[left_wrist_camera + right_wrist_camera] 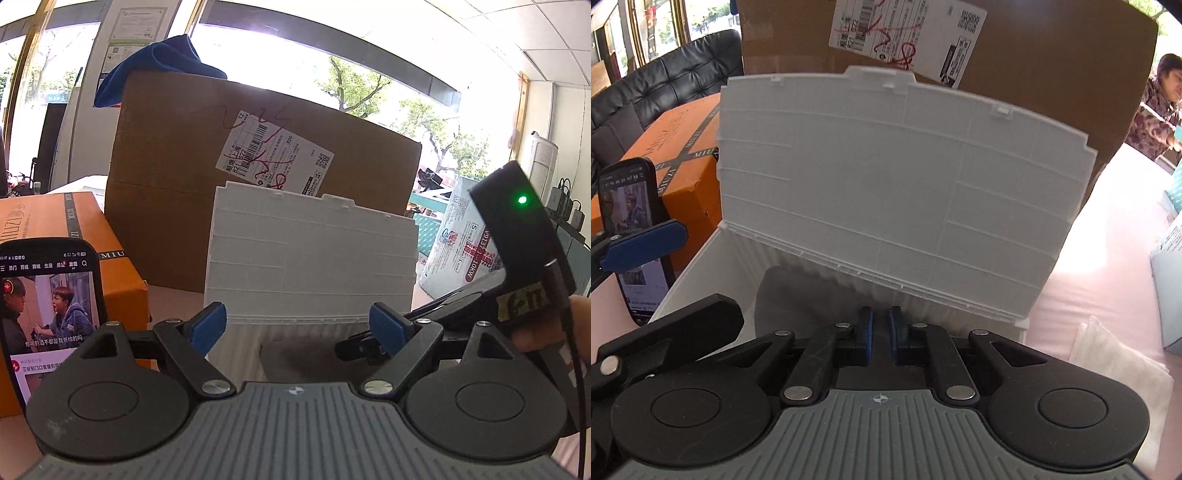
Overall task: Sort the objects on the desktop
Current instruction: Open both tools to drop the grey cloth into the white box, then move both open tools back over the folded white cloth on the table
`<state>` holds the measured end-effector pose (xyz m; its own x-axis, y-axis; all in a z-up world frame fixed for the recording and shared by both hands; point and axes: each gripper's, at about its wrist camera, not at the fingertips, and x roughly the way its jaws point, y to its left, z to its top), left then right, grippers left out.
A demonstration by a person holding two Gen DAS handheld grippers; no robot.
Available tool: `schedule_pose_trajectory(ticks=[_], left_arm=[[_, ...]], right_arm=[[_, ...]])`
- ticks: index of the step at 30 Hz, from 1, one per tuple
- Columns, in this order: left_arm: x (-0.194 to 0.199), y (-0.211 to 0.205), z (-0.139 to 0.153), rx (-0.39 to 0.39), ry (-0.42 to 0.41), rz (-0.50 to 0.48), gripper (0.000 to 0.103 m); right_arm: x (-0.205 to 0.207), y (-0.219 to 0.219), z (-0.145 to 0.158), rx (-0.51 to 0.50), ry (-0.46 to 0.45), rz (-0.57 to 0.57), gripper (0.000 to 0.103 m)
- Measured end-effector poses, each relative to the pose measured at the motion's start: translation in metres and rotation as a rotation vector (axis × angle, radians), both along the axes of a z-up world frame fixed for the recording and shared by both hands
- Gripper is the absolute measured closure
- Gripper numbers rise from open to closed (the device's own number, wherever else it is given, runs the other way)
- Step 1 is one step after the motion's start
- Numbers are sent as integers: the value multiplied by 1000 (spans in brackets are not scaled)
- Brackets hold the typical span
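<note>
Left wrist view: my left tongs (299,325) stand wide apart, empty, facing the white storage box (236,354) with its lid (310,254) raised. A large cardboard box (177,177) stands directly behind the lid, a blue cloth (155,66) on top. An orange box (74,229) and a lit phone (48,310) sit left. The right gripper's body intrudes at right.

Right wrist view: my right tongs (881,338) are nearly together over the box interior (798,295); I cannot tell whether they clamp anything. Only this view shows the pink table (1108,266), a white packet (1115,354) and a person (1160,107) at the far right. The box floor is mostly hidden.
</note>
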<state>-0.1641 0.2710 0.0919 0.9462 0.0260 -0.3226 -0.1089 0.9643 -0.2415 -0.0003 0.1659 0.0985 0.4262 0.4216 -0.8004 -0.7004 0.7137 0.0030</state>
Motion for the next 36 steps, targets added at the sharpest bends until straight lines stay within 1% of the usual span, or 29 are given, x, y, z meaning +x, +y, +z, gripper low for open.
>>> schedule_pose_trajectory(ticks=[2,5,8,14,17,19,20,21,22,23,24,26,27,28,30,32,33,36], left_arm=[[-1,1,0,7,-6,16,20],[-2,4,1,-18,-12,5,19],[-1,1,0,0,-3,-4,19],[2,0,-2,1,8,-11,19],[1,0,-2,-9,6,-18,19],[0,-1,-1,-4,-4,-16,19],[0,0,-1,-6,-9,-13,19],[0,1,0,-12,-13,-12,19],[-1,2,0,-24,-18,-13,17],[-1,4,-1,-39,-21,-14,16],[-1,5,-1,-54,-23,-15,14],[-1,8,-2,-80,-33,-19,11],[-1,9,-2,-91,-39,-24,7],[-2,10,-2,-103,-47,-22,0],[-5,10,-2,-127,-74,-26,0],[-8,8,1,-134,-101,-50,0],[-10,7,3,-138,-115,-63,0],[-10,-2,6,-136,-116,-63,0]], right_arm=[[5,4,-7,-8,37,2,94],[10,9,-19,-31,75,6,94],[13,14,-28,-56,105,13,94],[14,19,-33,-79,121,29,93],[15,16,-33,-60,137,38,88],[15,12,-31,-18,160,51,65],[14,10,-28,4,162,52,61],[12,8,-26,24,164,54,54],[10,6,-22,42,162,60,44],[8,2,-18,63,153,64,37],[6,-2,-14,84,141,68,26],[0,-10,-6,115,118,74,24],[-3,-14,-1,121,98,77,22],[-7,-19,5,130,76,82,19],[-13,-32,16,171,38,81,16],[-18,-48,25,207,-2,67,11],[-20,-56,29,223,-22,59,8],[-27,-75,35,266,-67,4,7]])
